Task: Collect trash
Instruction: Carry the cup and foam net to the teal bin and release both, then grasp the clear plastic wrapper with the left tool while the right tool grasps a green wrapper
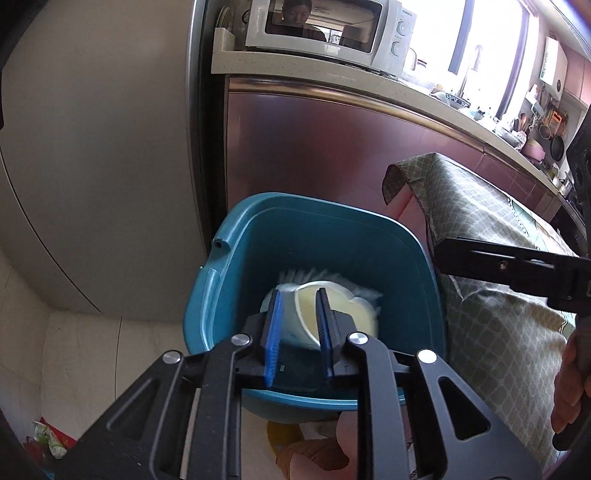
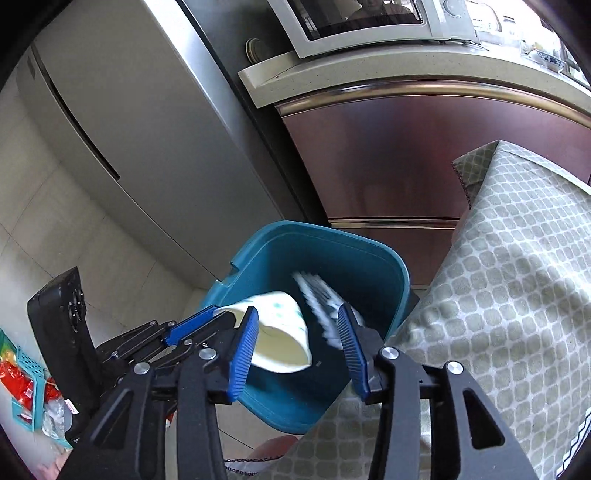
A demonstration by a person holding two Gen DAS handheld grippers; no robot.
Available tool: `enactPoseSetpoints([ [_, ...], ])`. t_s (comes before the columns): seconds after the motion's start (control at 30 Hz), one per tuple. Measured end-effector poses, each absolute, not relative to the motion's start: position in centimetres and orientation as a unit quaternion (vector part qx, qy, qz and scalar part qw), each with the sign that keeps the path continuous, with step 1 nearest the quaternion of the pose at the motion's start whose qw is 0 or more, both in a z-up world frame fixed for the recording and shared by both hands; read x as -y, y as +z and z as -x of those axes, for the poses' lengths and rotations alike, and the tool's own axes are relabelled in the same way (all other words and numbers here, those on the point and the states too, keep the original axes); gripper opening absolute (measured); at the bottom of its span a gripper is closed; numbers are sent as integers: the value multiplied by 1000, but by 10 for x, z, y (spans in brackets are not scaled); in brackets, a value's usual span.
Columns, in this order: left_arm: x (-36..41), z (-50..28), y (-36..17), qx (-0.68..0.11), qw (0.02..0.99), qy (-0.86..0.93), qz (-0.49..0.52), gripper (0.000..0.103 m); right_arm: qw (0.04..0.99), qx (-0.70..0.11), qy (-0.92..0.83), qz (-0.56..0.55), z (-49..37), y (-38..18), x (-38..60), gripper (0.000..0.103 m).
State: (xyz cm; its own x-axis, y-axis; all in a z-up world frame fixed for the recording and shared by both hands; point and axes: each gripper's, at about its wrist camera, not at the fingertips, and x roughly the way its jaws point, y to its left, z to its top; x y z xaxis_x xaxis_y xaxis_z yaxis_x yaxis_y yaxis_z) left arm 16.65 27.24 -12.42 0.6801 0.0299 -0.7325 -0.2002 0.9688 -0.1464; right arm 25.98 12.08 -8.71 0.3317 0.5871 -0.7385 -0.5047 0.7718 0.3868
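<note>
A teal plastic bin [image 1: 332, 236] stands on the floor beside a cloth-covered table; it also shows in the right wrist view [image 2: 354, 258]. My left gripper [image 1: 299, 295] is over the bin, shut on the rim of a white paper cup [image 1: 343, 314] that lies tilted; the cup [image 2: 280, 332] has green dots. A blurred white wrapper [image 2: 321, 302] is falling into the bin below my right gripper [image 2: 299, 317], which is open and empty above the bin. The right gripper also shows in the left wrist view [image 1: 439, 254] at the right.
A table with a green patterned cloth [image 2: 498, 295] stands right of the bin. A grey fridge [image 1: 92, 166] is at the left, maroon cabinets [image 1: 332, 147] and a microwave [image 1: 325, 29] behind. A teal basket with packets [image 2: 26, 387] sits on the floor at left.
</note>
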Motion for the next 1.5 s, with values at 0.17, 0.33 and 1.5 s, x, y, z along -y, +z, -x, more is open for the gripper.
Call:
enactPoseSetpoints([
  [0.17,-264,-165,-131,-399,909,63,102,24,818,-463,337,-58,-261,-87,-112,45],
  [0.33,-255,-159,-126,-391,913,55,103,24,825,-443,345,-60,-240,-75,-89,47],
  [1.5,103,-119,-62,-321,899,-294,-56,62,937,-321,25,-136,-66,-53,246,57],
])
